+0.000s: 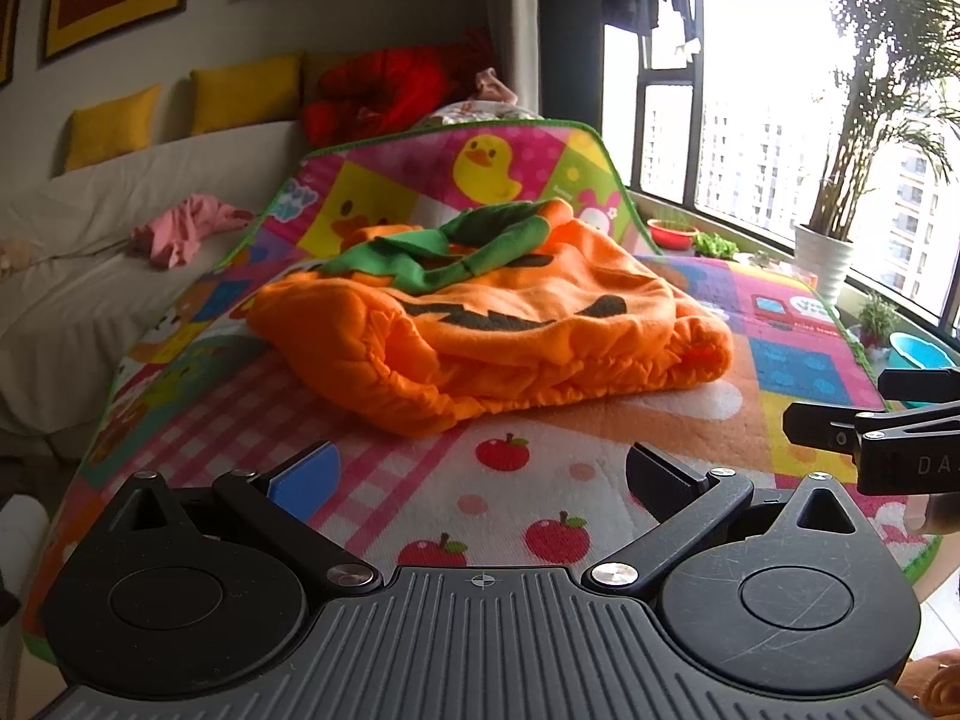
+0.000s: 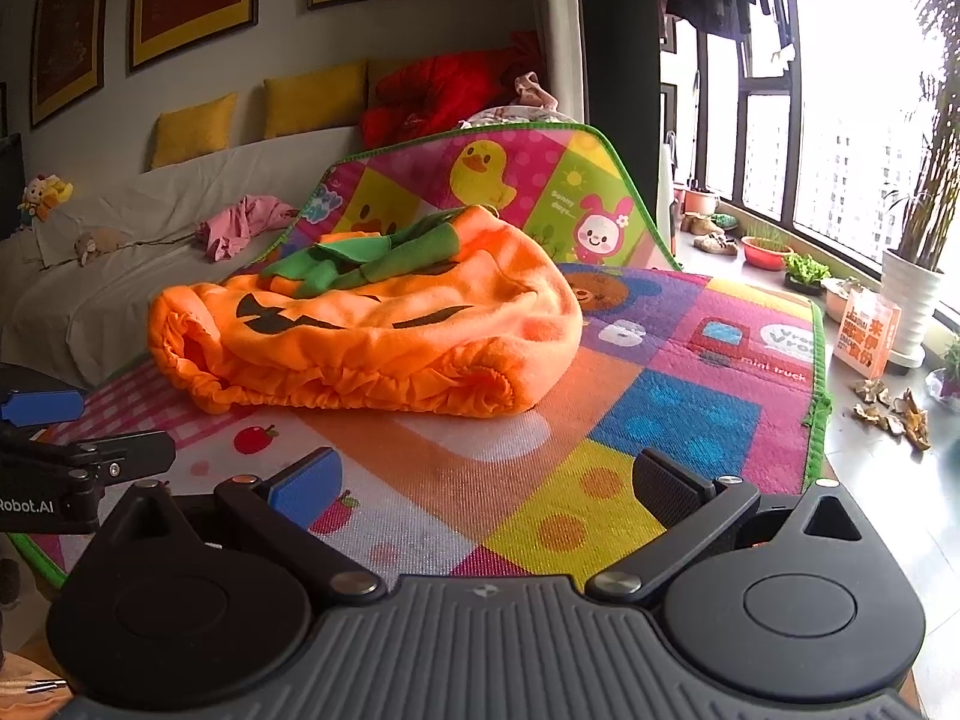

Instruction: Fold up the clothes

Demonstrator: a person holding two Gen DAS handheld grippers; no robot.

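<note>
An orange pumpkin costume (image 1: 492,330) with a green leafy collar and black face lies in a folded heap on the bright play mat (image 1: 540,510). The right wrist view shows the same pumpkin costume (image 2: 372,336) left of centre on the play mat (image 2: 690,420). My left gripper (image 1: 480,480) hovers open over the mat, short of the garment's near hem, holding nothing. My right gripper (image 2: 486,480) is also open and empty, to the right of the left one. The right gripper (image 1: 870,432) shows at the right edge of the left wrist view, and the left gripper (image 2: 78,438) at the left edge of the right wrist view.
A white sofa (image 2: 120,240) with yellow cushions, a pink garment (image 2: 240,228) and a red heap (image 2: 444,90) stands behind the mat. Potted plants (image 2: 912,294), a red basin (image 2: 765,252) and an orange bag (image 2: 867,333) line the window ledge. Dry peels (image 2: 894,411) litter the floor.
</note>
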